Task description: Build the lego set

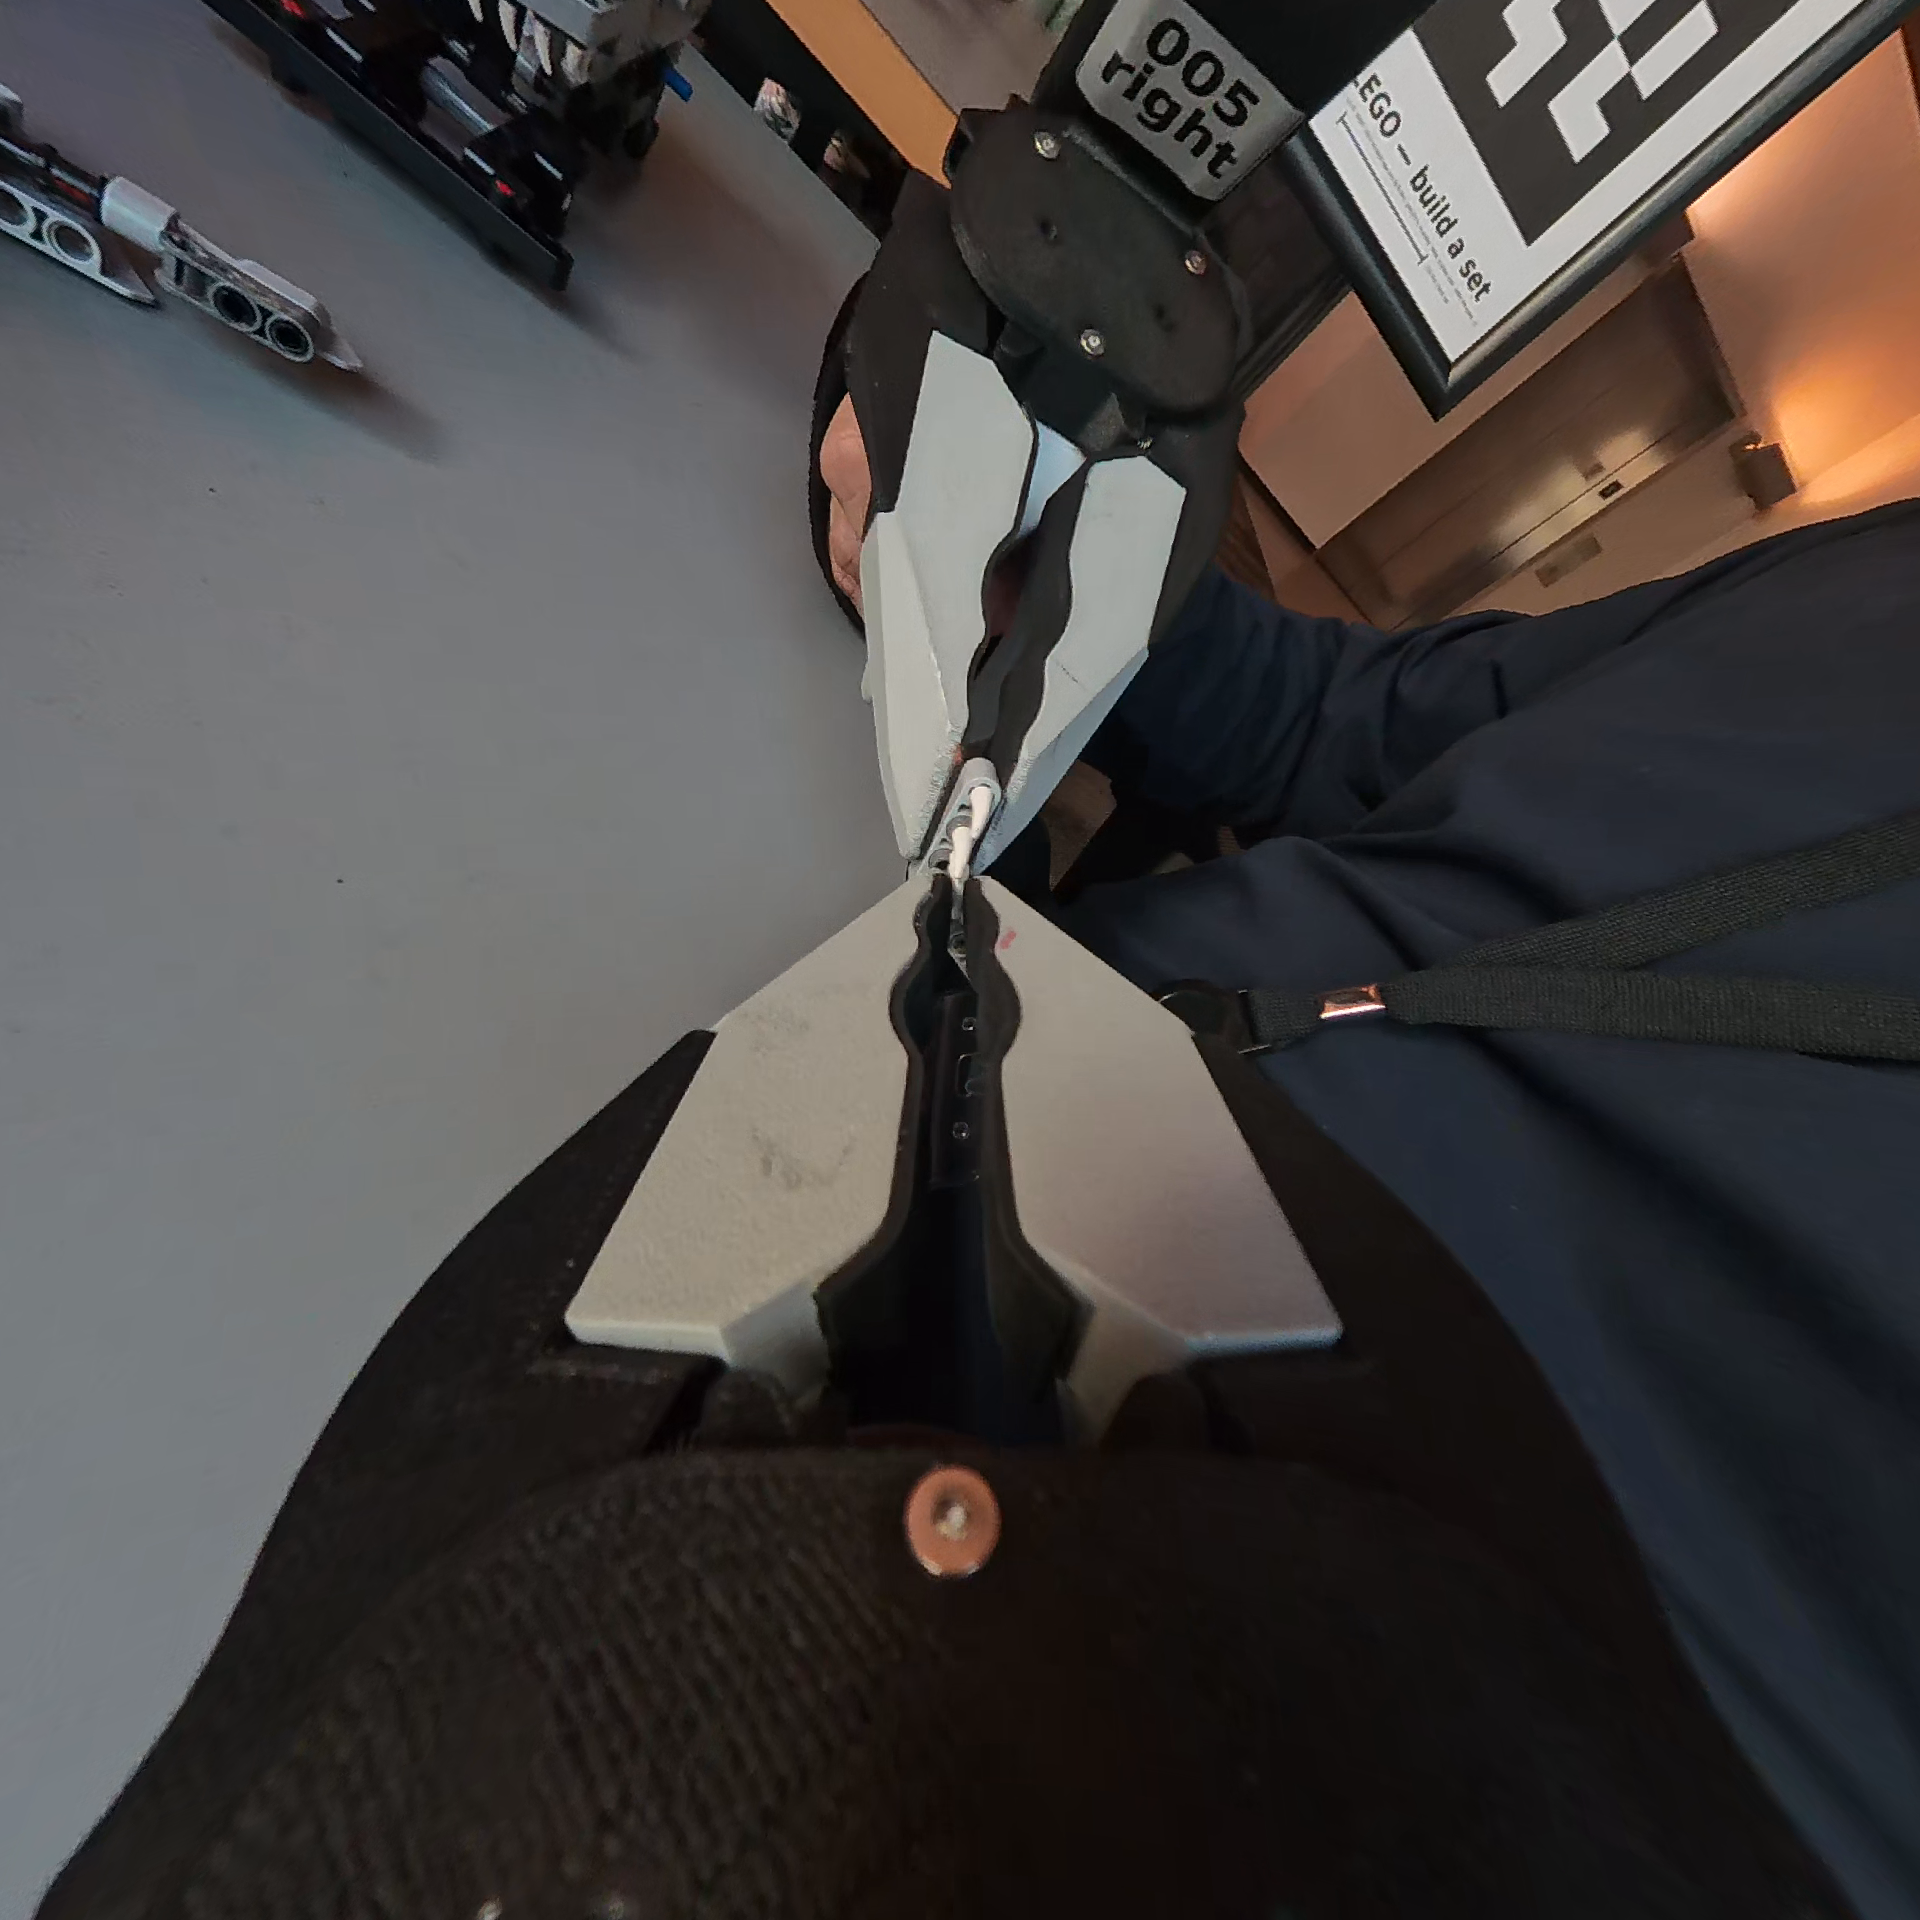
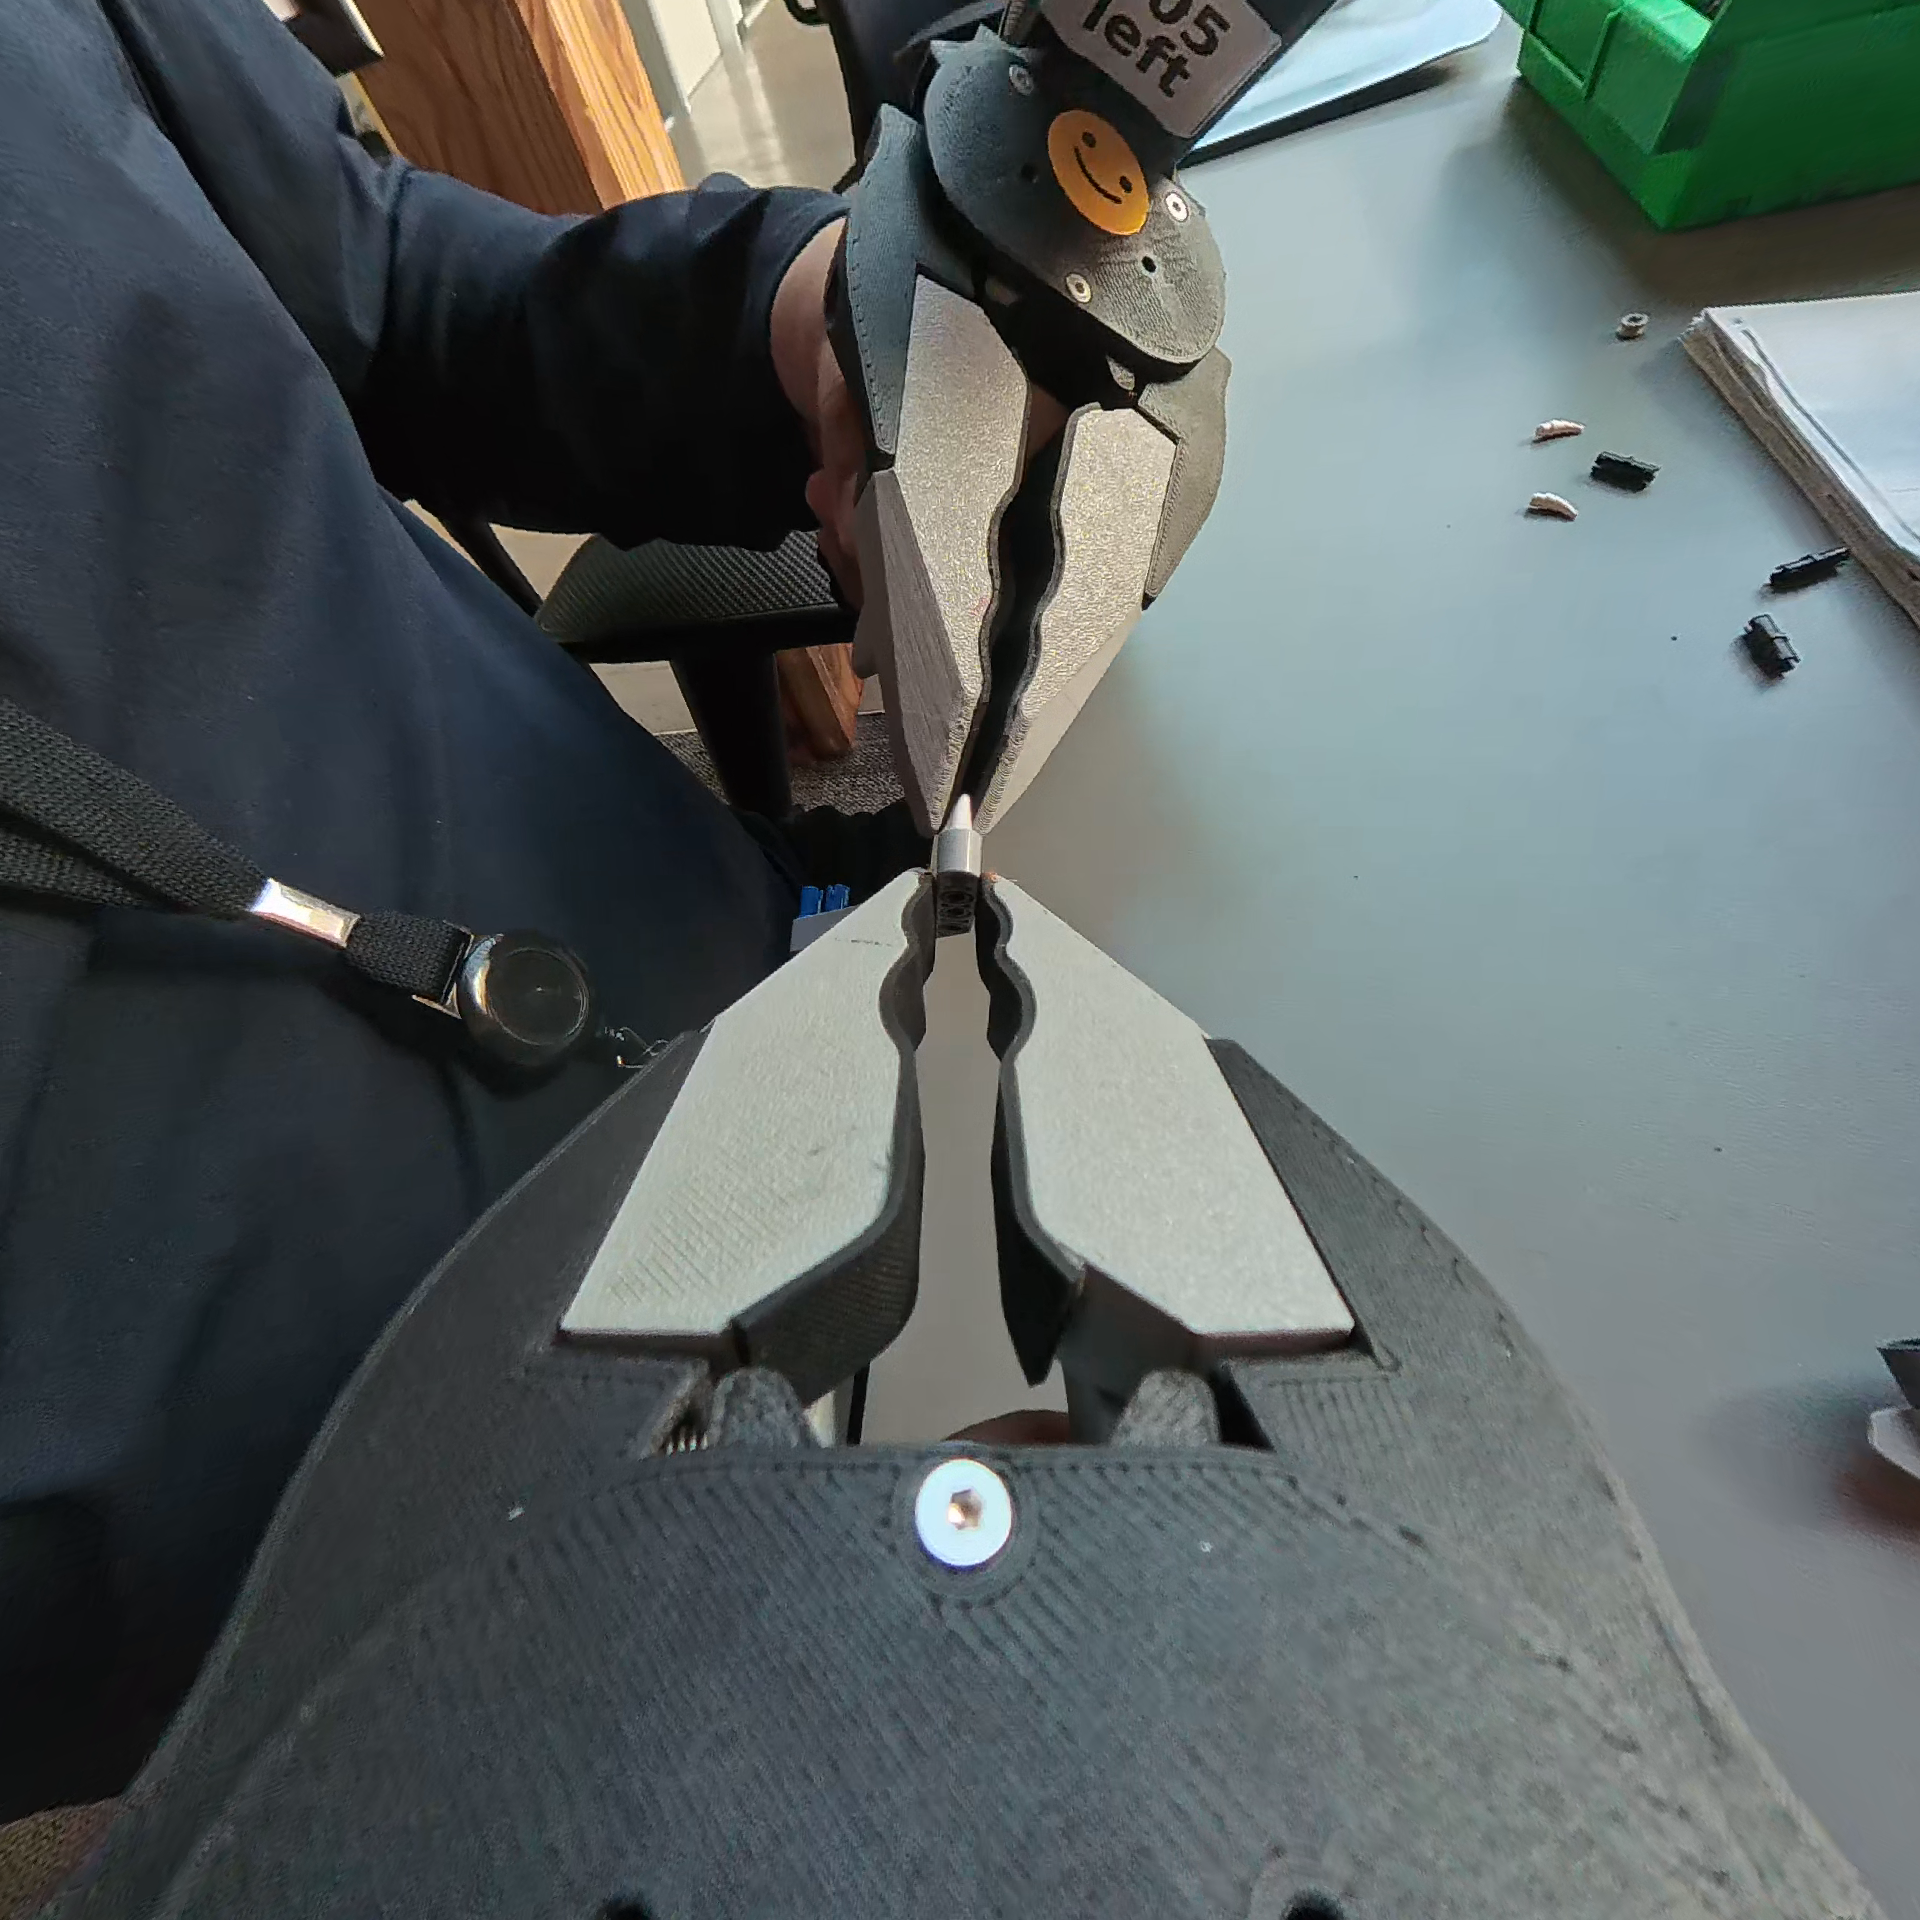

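Both grippers meet tip to tip above the table edge, in front of a person in navy clothing. In the left wrist view, my left gripper (image 1: 951, 902) is shut, with a dark piece (image 1: 958, 1081) between its fingers. My right gripper (image 1: 958, 847) comes from above, shut on a light grey holed beam (image 1: 975, 798) with a white tooth (image 1: 961, 847) on it. In the right wrist view, my right gripper (image 2: 956, 906) pinches a black holed piece (image 2: 956, 916). A grey tooth piece (image 2: 958, 847) sticks out of it into the shut tips of my left gripper (image 2: 962, 812).
Grey table (image 1: 312, 831). Grey Lego sub-assemblies (image 1: 249, 301) and a black tray with a model (image 1: 468, 135) lie far left. A framed sign (image 1: 1558, 156) stands behind. A green bin (image 2: 1714, 104), a paper stack (image 2: 1829, 436), loose teeth (image 2: 1553, 506) and black pins (image 2: 1621, 470) lie right. My left and right fingertips are right by each other.
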The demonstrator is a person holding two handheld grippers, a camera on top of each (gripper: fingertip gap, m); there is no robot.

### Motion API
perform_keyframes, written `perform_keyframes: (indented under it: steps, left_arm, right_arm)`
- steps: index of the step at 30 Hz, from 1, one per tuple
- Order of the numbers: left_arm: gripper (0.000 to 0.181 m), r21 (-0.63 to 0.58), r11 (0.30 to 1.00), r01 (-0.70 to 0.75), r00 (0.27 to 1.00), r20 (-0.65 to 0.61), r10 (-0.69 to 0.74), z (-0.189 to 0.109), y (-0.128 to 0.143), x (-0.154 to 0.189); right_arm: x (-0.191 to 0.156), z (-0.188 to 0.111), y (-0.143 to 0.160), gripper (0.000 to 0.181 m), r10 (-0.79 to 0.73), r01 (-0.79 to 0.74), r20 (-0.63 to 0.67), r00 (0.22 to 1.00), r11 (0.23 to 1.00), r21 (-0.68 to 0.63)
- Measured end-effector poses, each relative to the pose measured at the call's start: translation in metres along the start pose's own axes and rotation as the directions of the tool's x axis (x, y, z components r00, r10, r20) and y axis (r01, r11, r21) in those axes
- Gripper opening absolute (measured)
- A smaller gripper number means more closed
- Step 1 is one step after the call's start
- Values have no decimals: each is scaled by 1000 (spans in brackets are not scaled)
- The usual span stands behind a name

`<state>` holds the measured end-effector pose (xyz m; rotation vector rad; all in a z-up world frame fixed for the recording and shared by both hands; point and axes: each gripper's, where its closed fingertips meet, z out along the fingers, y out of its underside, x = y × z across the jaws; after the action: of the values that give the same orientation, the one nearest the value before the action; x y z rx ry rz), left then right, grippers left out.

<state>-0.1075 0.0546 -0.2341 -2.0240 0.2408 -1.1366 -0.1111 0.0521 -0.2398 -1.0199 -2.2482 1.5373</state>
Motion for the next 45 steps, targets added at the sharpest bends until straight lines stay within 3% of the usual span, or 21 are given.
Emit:
perform_keyframes:
  steps: [20, 45]
  left_arm:
    - [0, -24, 1000, -8, 1000, 15, 8, 2, 4, -2]
    - [0, -223, 974, 33, 999, 39, -25, 13, 27, -11]
  right_arm:
    - [-2, -1, 2, 5, -3, 3, 9, 1000, 1000, -7]
    - [-5, 10, 25, 3, -187, 187, 18, 982, 964, -192]
